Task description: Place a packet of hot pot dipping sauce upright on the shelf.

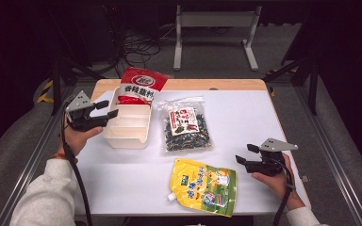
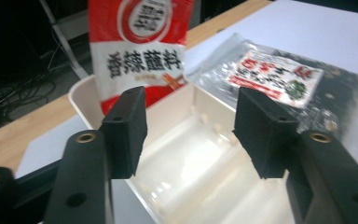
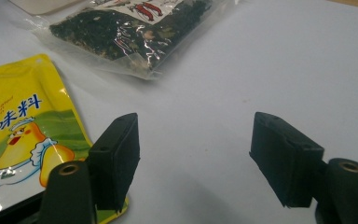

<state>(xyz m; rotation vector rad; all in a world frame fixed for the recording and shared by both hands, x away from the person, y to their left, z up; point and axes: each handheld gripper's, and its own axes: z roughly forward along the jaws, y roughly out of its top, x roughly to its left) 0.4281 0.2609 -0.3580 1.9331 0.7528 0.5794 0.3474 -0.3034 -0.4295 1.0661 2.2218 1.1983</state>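
A red and white packet (image 1: pixel 141 85) stands upright in the far end of a cream divided bin (image 1: pixel 128 134); the left gripper view has the packet (image 2: pixel 140 51) behind the bin (image 2: pixel 200 168). My left gripper (image 1: pixel 107 109) hovers open at the bin's left rim, empty. A clear bag of dark dried food (image 1: pixel 186 125) lies flat at mid-table, its near end in the right gripper view (image 3: pixel 130 32). A yellow spouted pouch (image 1: pixel 204 185) lies near the front edge. My right gripper (image 1: pixel 245 154) rests open and empty just right of the pouch (image 3: pixel 18 135).
The white tabletop (image 1: pixel 245 113) has bare room at the right and far right. A wooden strip (image 1: pixel 207 84) edges its far side. Beyond it are a floor with cables (image 1: pixel 139 47) and a white frame stand (image 1: pixel 214 21).
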